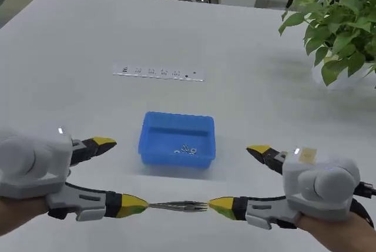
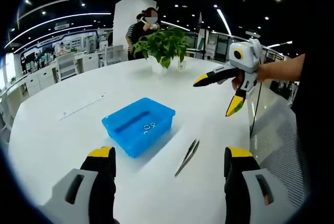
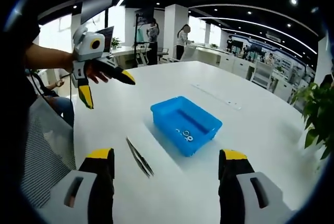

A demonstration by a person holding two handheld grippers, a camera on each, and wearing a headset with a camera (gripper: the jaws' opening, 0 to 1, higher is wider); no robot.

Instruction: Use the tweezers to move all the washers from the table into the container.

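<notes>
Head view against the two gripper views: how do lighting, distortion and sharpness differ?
Head view: soft, even light, straight lines, a faint shadow in front of the container; the washers are small and slightly soft. Left gripper view: strong fisheye curving the table edge, ceiling strips bright. Right gripper view: same curving, bright windows upper left, tweezers sharp.

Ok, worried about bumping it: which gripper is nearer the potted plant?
Right. The right gripper is on the same side of the table as the plant; the left gripper is beyond the container, farther off.
</notes>
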